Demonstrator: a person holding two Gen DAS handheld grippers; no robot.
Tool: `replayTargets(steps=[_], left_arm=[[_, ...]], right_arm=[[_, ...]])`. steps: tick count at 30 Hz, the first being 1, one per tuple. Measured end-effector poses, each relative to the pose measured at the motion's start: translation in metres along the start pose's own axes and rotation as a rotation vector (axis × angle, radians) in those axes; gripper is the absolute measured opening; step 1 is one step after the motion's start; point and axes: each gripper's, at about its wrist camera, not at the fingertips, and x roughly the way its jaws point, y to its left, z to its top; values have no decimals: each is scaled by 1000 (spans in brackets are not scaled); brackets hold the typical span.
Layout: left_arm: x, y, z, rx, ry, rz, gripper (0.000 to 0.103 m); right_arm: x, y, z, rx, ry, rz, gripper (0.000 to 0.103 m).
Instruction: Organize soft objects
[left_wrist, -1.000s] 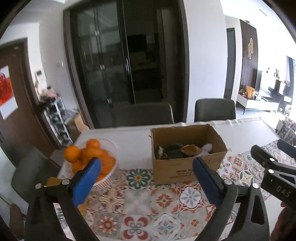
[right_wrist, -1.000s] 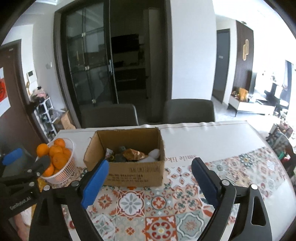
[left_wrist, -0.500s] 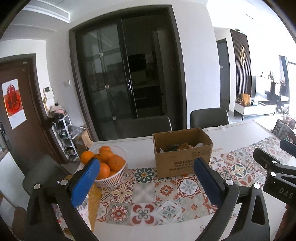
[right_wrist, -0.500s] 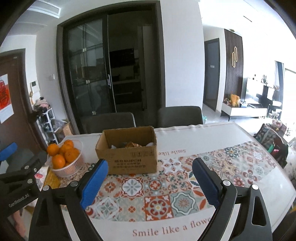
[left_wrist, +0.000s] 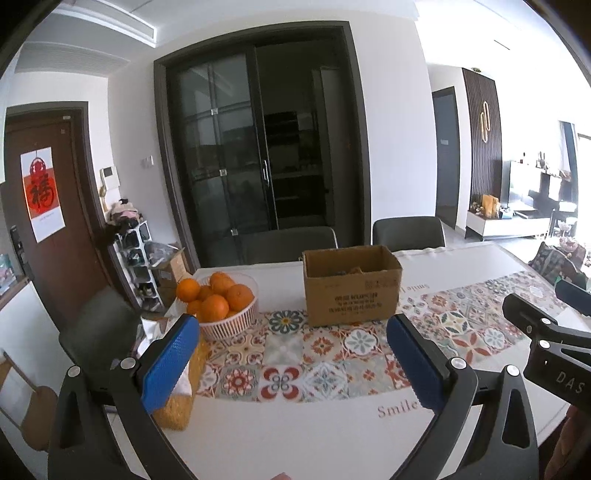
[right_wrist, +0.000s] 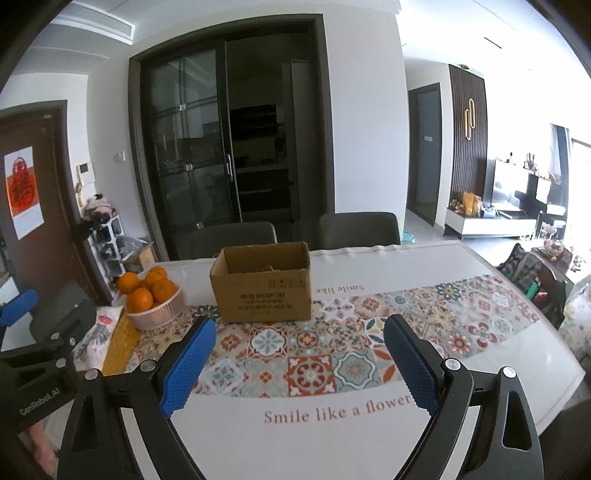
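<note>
An open cardboard box (left_wrist: 351, 286) stands on the table's patterned cloth; it also shows in the right wrist view (right_wrist: 263, 282). Only a sliver of its soft contents (left_wrist: 351, 271) shows over the rim. My left gripper (left_wrist: 291, 363) is open and empty, held above the table's near edge, well short of the box. My right gripper (right_wrist: 299, 363) is open and empty too, beside the left one. The right gripper's body shows at the right of the left wrist view (left_wrist: 546, 343). The left gripper's body shows at the left of the right wrist view (right_wrist: 33, 354).
A white basket of oranges (left_wrist: 221, 302) stands left of the box, also in the right wrist view (right_wrist: 153, 299). A yellow mesh item (left_wrist: 184, 384) lies at the table's left edge. Grey chairs (left_wrist: 406, 232) stand behind the table (right_wrist: 332, 435).
Both grippers have pulled back and up from the box. The box now looks smaller and farther away, and its contents are mostly hidden behind the rim. Both stay open.
</note>
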Motion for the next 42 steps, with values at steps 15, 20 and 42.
replayTargets(steps=[15,20,42], left_arm=[[-72,-7,-36,3,-14,5,103],[-87,-9,-36,3,-18,-25,103],[-104,-9,-32,13,-52,-15,103]], right_arm=[[-70,-12,-40,-20,-20,-19,93],[-91,-17,-46,-15,-31,-18,93],[-106,-19,-45,1,-49,-7,93]])
